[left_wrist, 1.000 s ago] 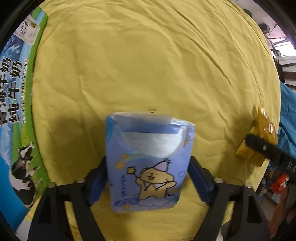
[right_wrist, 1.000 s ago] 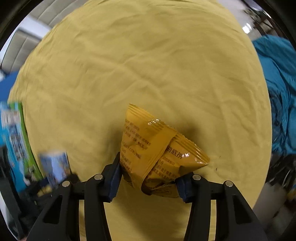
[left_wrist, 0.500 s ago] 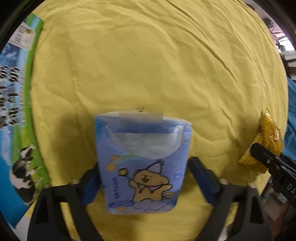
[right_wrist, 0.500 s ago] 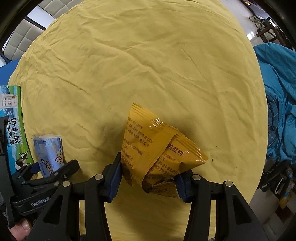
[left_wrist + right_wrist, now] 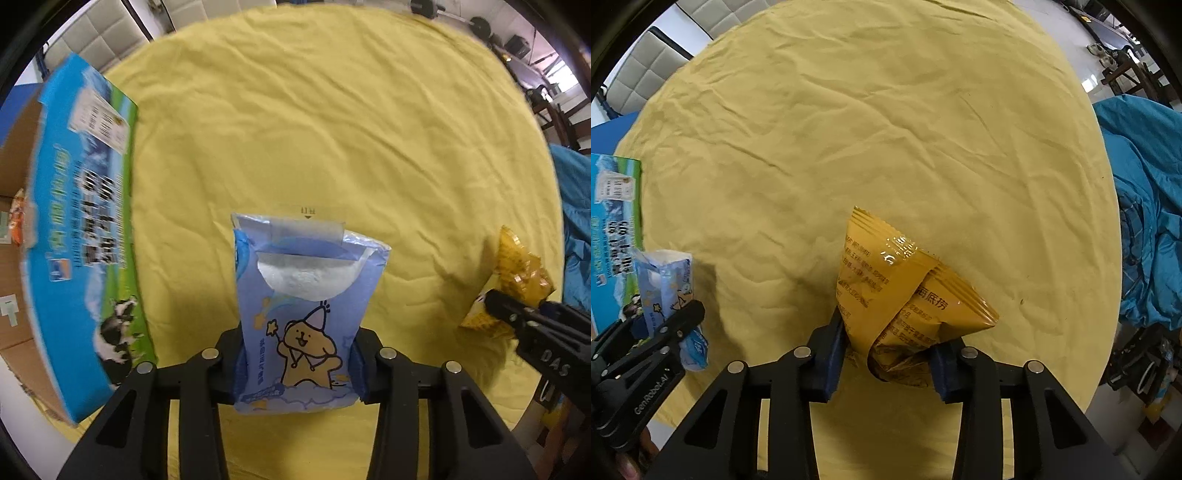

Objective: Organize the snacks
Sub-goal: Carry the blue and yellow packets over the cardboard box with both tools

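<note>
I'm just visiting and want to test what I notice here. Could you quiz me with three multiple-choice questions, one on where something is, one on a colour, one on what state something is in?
1. Where is the milk carton box relative to the tissue pack in the left wrist view?
A. To its left
B. To its right
C. Under it

2. What colour is the cloth on the table?
A. Red
B. Yellow
C. White

3. What is the right gripper doing?
A. Open and empty
B. Shut on the snack bag
C. Shut on a cup

Answers:
1. A, the box stands at the left edge, apart from the pack held in the left gripper.
2. B, the wrinkled cloth is yellow in both views.
3. B, both pads press the orange bag's sides.
</note>
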Tool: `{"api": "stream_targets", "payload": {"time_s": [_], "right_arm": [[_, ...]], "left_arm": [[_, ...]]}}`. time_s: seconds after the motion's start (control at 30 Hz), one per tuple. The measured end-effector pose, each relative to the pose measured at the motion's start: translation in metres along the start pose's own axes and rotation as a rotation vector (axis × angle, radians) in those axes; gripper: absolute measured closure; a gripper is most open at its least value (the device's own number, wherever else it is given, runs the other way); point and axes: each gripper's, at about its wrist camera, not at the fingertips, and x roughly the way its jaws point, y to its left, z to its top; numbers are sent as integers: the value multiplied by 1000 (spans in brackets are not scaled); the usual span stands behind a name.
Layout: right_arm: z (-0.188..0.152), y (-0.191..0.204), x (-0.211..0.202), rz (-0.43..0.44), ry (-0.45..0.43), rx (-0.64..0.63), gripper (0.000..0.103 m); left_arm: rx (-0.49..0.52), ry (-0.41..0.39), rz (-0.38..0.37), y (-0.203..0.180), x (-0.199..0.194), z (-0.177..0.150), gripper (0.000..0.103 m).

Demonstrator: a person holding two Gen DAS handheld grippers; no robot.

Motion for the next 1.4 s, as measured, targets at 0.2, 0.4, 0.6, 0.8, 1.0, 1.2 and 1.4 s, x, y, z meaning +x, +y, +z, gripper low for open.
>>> {"api": "stream_targets", "payload": {"time_s": [0.2, 0.4, 0.6, 0.8, 1.0, 1.2, 1.4], "right_arm": [[-14, 15, -28, 60, -33, -22, 64], [-35, 42, -76, 114, -93, -72, 64], [-44, 88, -126, 152, -158, -129, 64], [-57, 150, -165, 184, -219, -178, 64], [-67, 227, -184, 220, -248, -238, 64], [-74, 306, -180, 242, -240, -318, 64], [-73, 370, -147, 245, -188, -384, 64]], "left_arm": [[-9, -87, -26, 9, -48, -10, 63], [-27, -170, -56, 45, -100, -11, 63], [-29, -243, -76, 106, -143, -25, 63], [-38, -305, -80, 169, -182, -41, 63], [-70, -351, -71, 243, -209, -56, 63], [-124, -358, -53, 307, -209, -65, 63], [-190, -299, -60, 366, -184, -66, 63]]}}
